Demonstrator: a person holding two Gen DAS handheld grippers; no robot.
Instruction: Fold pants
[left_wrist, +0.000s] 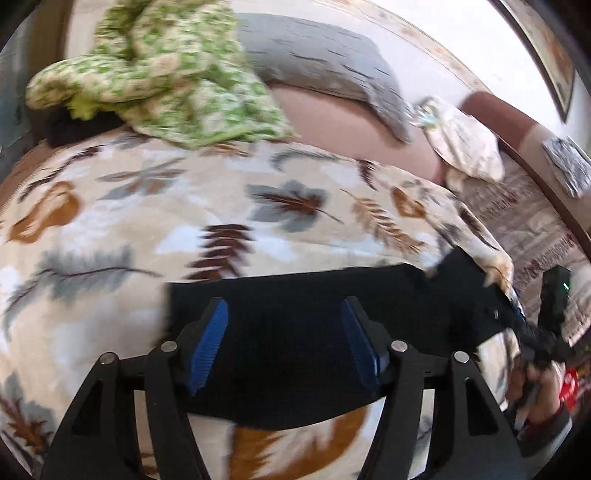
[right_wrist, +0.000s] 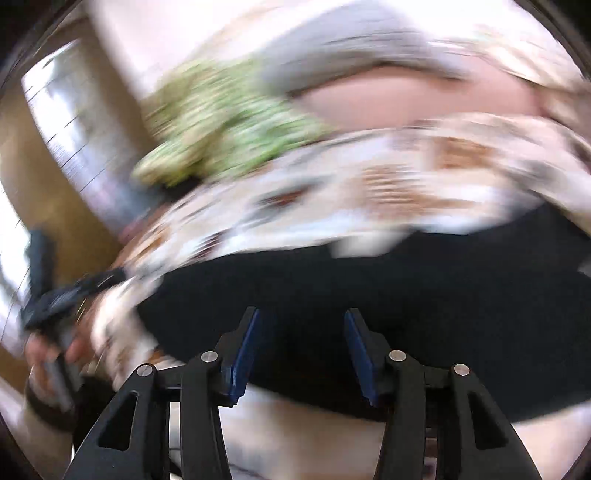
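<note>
Black pants (left_wrist: 295, 306) lie flat in a wide band across the near part of the bed, on top of a cream blanket (left_wrist: 147, 221) printed with brown and grey leaves. Left gripper (left_wrist: 284, 339) hovers over the pants, jaws wide open, blue pads (left_wrist: 208, 343) well apart, nothing between them but the fabric below; can't tell if the tips touch it. Right gripper (right_wrist: 301, 350) is also above the pants (right_wrist: 369, 295), jaws open somewhat narrower, holding nothing. Right wrist view is heavily motion-blurred, so contact can't be judged there either. In the left wrist view the right gripper (left_wrist: 532, 332) shows at the right end of the pants, held in the person's hand (left_wrist: 543, 391), at the edge of the bed. In the right wrist view the left gripper (right_wrist: 62, 295) shows blurred at the left edge, past the left end of the pants. Far side of the bed: crumpled green-and-cream floral cloth (left_wrist: 155, 70) at far left, grey pillow (left_wrist: 317, 62) beside it to the right, a smaller light patterned pillow (left_wrist: 465, 144) further right.
</note>
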